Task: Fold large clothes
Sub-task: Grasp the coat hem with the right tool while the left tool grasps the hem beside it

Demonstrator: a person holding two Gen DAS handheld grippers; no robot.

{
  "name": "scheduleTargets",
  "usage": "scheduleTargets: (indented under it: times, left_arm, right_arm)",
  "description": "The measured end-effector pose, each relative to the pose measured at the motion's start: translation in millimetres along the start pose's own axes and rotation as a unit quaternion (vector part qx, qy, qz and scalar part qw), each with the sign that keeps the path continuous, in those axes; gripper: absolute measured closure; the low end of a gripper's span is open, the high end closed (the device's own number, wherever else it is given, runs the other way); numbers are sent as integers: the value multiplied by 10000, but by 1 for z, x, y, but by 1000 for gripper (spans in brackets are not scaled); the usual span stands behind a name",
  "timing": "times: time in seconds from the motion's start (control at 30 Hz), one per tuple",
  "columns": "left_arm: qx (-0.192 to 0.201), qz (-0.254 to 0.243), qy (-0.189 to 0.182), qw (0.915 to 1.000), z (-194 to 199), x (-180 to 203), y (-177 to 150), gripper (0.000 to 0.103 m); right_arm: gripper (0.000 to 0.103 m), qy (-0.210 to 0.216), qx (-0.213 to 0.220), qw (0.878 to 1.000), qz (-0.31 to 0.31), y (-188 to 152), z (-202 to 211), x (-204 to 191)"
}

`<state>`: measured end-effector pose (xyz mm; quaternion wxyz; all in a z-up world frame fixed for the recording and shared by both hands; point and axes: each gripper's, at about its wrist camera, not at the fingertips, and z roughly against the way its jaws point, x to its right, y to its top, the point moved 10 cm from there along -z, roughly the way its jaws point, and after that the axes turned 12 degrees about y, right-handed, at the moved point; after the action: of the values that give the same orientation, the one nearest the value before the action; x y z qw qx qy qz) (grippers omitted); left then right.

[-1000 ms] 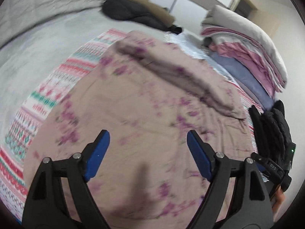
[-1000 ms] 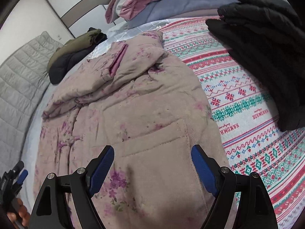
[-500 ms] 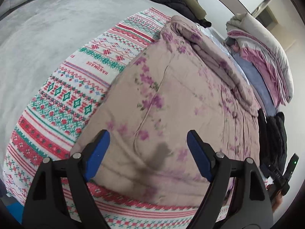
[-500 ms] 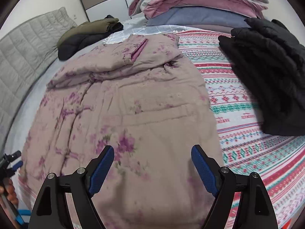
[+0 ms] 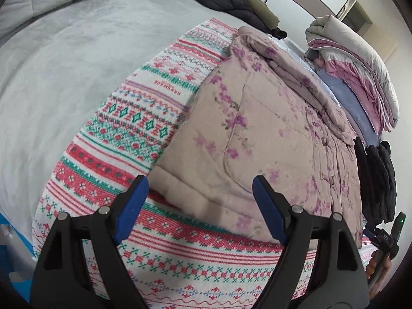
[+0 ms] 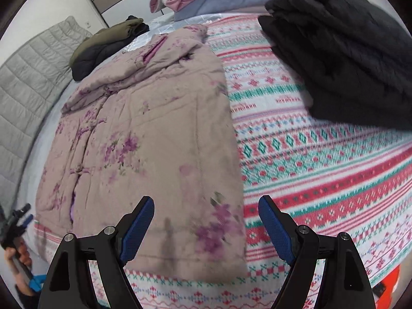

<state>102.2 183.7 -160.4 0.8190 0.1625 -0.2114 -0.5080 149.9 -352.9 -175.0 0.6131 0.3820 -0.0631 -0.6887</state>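
Observation:
A padded pink coat with purple flowers (image 5: 270, 134) lies flat on a patterned red, green and white blanket (image 5: 134, 118), its far part folded over. It also shows in the right wrist view (image 6: 144, 141). My left gripper (image 5: 199, 206) is open and empty, above the coat's near left hem corner. My right gripper (image 6: 206, 221) is open and empty, above the coat's near right hem corner. The other gripper shows at the edge of each view.
A folded black garment (image 6: 347, 59) lies on the blanket right of the coat. A dark green and black jacket (image 6: 103, 43) lies at the far end. A stack of folded quilts (image 5: 360, 72) stands behind. Grey bedding (image 5: 64, 64) spreads left.
Both grippers have pulled back from over the coat's middle toward its near hem, the left one to the left corner, the right one to the right corner. Both stay open.

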Motion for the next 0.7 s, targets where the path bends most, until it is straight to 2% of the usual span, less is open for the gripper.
scheduleTargets:
  times: [0.1, 0.23, 0.33, 0.47, 0.6, 0.7]
  left_arm:
    - [-109, 180, 36, 9998, -6, -9, -1, 20]
    - [-208, 439, -209, 9986, -10, -14, 0, 20]
    - [-185, 370, -388, 9984, -11, -4, 0, 21]
    - [-41, 65, -194, 9998, -15, 11, 1, 33]
    - [75, -156, -73, 9998, -20, 19, 4, 47]
    - [122, -150, -161, 9997, -19, 18, 10, 51]
  right_arm:
    - [19, 288, -107, 9984, -468, -7, -1, 20]
    - [20, 618, -181, 9941, -876, -13, -5, 35]
    - [30, 964, -211, 9886, -1138, -16, -11, 37]
    - [44, 1300, -285, 9845, -1143, -20, -20, 25]
    - [45, 1249, -353, 9863, -1023, -25, -32, 17]
    - [45, 1328, -332, 9847, -1080, -25, -31, 14]
